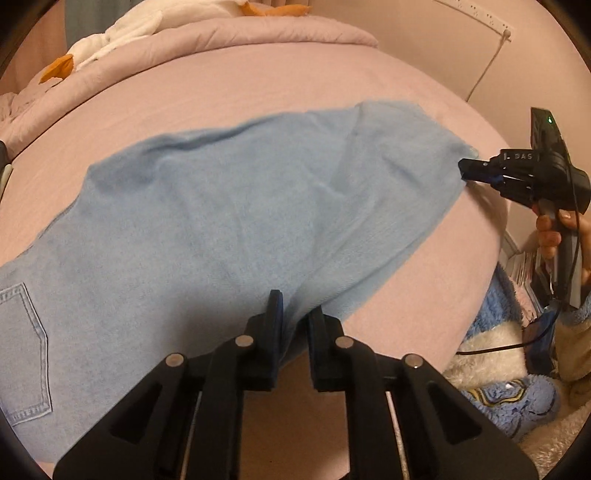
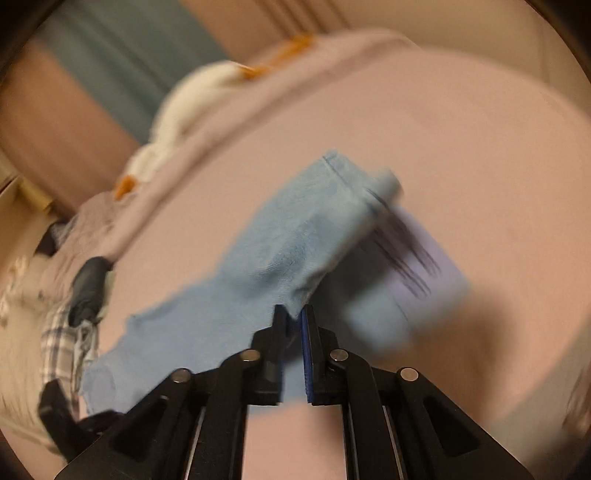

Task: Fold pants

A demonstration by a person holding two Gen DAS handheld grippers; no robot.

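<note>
Pants (image 1: 221,206) of pale blue denim lie spread across the pink bed (image 1: 258,92), reaching from the near left, where a stitched back pocket (image 1: 22,350) shows, out to the far right edge of the mattress. A pink quilt (image 1: 258,33) is bunched along the far side of the bed, with a white and orange plush toy (image 1: 122,33) resting on it. Off the bed's right edge sits a heap of blue and white fluffy things (image 1: 509,369).

The left gripper (image 1: 293,310) has its fingers pressed together on a raised fold of the denim at the near edge. The right gripper (image 1: 466,170), held in a hand (image 1: 550,232) at the far right, pinches the tip of the fabric there; its own blurred view shows the cloth (image 2: 295,258) caught between its nearly touching fingers (image 2: 306,332) and lifted off the sheet.
</note>
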